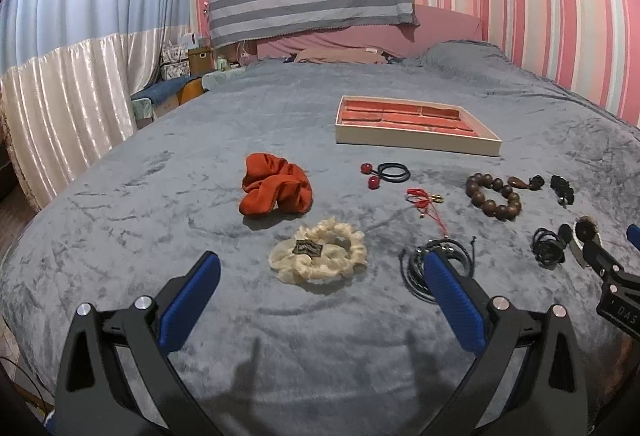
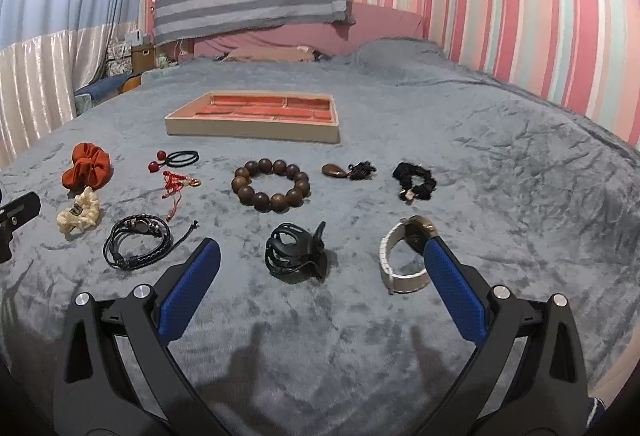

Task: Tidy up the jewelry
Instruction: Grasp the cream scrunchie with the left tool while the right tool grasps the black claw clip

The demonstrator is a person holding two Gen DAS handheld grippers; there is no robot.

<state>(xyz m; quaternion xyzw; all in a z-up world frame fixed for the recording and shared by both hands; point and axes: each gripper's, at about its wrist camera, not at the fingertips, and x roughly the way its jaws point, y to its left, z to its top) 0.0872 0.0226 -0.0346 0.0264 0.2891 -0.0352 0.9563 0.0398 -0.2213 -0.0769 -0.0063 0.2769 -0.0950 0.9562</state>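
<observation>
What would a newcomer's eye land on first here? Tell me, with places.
First comes the spread of pieces on the grey bedspread: the orange scrunchie on the left and the brown bead bracelet in the middle. Behind them lies the tray with its red lining, nothing visible in it. Up close, both tongs, left and right, gape open, holding nothing.
</observation>
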